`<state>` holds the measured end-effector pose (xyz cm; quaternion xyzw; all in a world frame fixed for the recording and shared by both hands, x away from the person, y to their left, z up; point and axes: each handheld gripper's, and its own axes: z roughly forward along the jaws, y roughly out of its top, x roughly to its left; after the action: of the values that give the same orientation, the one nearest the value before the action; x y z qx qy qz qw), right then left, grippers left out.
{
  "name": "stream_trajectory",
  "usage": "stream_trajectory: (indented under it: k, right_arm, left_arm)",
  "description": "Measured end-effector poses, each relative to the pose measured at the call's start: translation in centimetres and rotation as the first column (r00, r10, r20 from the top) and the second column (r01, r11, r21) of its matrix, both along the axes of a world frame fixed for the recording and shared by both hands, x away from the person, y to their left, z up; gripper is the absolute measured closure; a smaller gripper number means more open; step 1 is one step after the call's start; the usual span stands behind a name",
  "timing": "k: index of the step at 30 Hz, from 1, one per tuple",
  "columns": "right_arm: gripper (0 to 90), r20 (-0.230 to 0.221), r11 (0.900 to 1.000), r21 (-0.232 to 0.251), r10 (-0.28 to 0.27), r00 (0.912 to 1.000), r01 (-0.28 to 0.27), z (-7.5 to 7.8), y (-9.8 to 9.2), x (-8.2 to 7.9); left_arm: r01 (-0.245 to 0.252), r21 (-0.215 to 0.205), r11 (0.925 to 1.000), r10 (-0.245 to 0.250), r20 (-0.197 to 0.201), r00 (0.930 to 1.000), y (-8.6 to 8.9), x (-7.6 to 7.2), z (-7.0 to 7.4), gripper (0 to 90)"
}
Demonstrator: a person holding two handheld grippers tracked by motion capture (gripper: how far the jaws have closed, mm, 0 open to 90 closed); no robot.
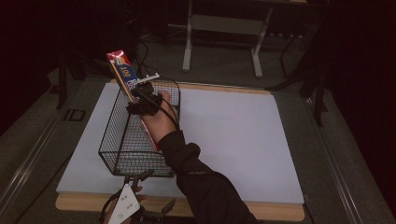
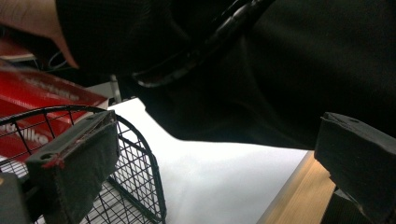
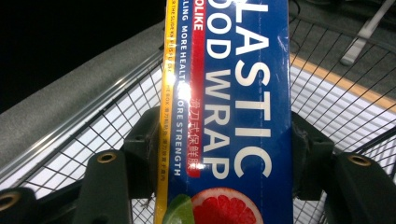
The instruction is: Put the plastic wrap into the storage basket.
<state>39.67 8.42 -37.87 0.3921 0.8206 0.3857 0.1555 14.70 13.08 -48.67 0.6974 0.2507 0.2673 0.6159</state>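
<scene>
A long blue and red box of plastic food wrap [image 1: 122, 70] slants over a black wire basket [image 1: 112, 140], its lower end down inside the basket and its top end sticking up past the far left rim. My right gripper [image 1: 142, 100] is shut on the box around its middle. In the right gripper view both pads press the sides of the box [image 3: 243, 93], with the right gripper [image 3: 229, 149] above the basket's mesh [image 3: 327, 93]. My left gripper [image 1: 154, 193] waits at the table's front edge by the basket's near corner. There the left gripper [image 2: 215, 163] stands wide open with nothing in it.
The basket stands on the left part of a white board [image 1: 233, 140] that covers a wooden table [image 1: 275, 212]. A black sleeve [image 1: 205, 186] crosses the board's front. A metal table frame [image 1: 224, 28] and cables lie on the floor beyond.
</scene>
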Motion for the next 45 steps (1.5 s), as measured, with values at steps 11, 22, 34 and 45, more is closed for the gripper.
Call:
stream_trajectory:
  k: [11,22,34,45]
  right_arm:
    - [39.5,-0.043,0.999,-0.033,-0.019,0.9989,0.017,-2.5,0.3,0.7]
    - [39.3,-0.068,0.998,-0.053,-0.040,0.9969,0.036,-3.6,-0.2,0.9]
    - [38.9,-0.136,0.995,-0.095,-0.045,0.9896,0.032,-5.1,-0.6,1.1]
    - [38.3,-0.163,0.994,-0.108,-0.046,0.9855,0.029,-6.2,-0.9,1.0]
  left_arm:
    - [0.010,-0.004,0.9999,-0.010,0.002,0.9999,0.0,-0.1,0.1,0.7]
    - [0.015,0.002,0.9999,-0.015,0.002,0.9999,-0.2,-0.2,0.1,0.6]
    - [0.017,0.003,0.9999,-0.017,-0.001,0.9999,-0.2,-0.1,0.0,0.7]
    - [0.017,0.004,0.9998,-0.017,-0.003,0.9998,-0.2,-0.1,0.0,0.7]
